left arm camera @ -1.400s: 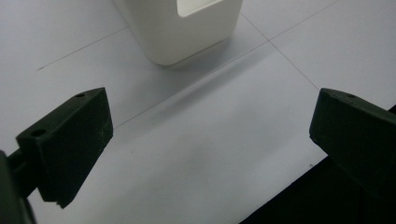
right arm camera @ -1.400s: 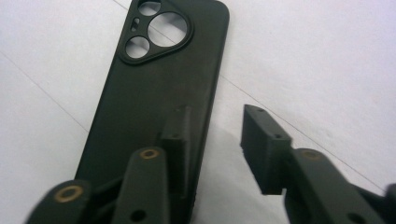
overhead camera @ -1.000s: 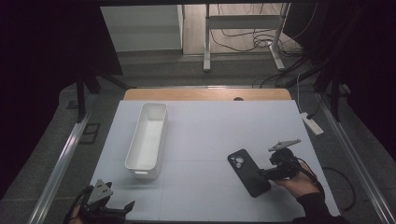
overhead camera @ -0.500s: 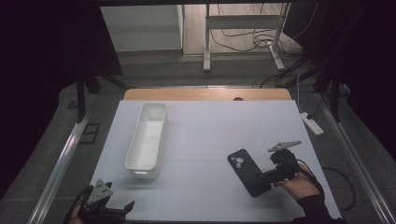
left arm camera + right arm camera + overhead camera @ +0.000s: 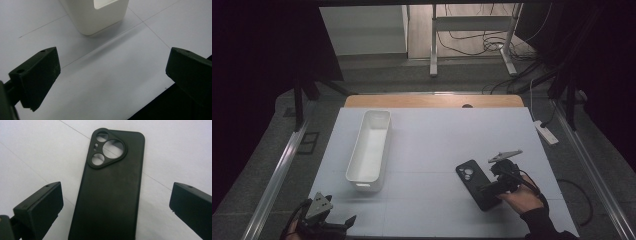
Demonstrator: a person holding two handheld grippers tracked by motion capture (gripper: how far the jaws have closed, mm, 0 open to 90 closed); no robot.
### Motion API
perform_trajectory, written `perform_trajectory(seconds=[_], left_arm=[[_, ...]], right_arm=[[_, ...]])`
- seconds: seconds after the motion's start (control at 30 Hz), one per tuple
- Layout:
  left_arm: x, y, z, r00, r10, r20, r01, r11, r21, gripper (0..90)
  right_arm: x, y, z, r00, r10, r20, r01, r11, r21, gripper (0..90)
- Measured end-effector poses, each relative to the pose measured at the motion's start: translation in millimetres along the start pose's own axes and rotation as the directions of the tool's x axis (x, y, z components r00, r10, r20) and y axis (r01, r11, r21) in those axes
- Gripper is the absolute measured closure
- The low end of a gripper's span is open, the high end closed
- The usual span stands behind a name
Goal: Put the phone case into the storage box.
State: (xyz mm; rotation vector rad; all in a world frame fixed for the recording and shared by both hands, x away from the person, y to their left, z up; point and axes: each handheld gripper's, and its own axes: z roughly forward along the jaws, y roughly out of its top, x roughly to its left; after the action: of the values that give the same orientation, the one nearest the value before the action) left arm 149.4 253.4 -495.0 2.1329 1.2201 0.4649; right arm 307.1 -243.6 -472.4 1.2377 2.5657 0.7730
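A black phone case (image 5: 477, 183) with camera cut-outs lies flat on the white table, right of centre. My right gripper (image 5: 490, 188) is open, its jaws standing on either side of the case's near end (image 5: 110, 195) without touching it. A long white bin (image 5: 370, 145) lies left of centre. Over the table's front left corner, my left gripper (image 5: 343, 223) is open with nothing between its jaws; the bin's near end with its handle slot (image 5: 97, 15) shows ahead of it.
The table's front edge runs just under the left gripper (image 5: 160, 100). A white power strip (image 5: 545, 132) lies off the table's right edge. A wooden strip (image 5: 432, 101) borders the far side. Cables trail on the floor beyond.
The right gripper has drawn back slightly toward the person along the phone case. The left gripper has stayed put.
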Motion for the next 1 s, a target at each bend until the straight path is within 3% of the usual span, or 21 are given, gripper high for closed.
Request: perform_trajectory(seconds=[0.43, 1.0], left_arm=[[-0.5, 0.1, 0.2, 1.0, 0.004, -0.002, -0.004, 1.0, 0.003, 0.4], [-0.3, 0.0, -0.2, 1.0, 0.004, -0.001, -0.004, 1.0, 0.001, 0.2]], right_arm=[[19.6, 10.5, 13.5, 0.9992, -0.027, 0.03, 0.026, 0.999, 0.024, 0.0], [14.6, -4.0, 30.4, 0.9983, -0.02, 0.054, 0.016, 0.997, 0.075, 0.0]])
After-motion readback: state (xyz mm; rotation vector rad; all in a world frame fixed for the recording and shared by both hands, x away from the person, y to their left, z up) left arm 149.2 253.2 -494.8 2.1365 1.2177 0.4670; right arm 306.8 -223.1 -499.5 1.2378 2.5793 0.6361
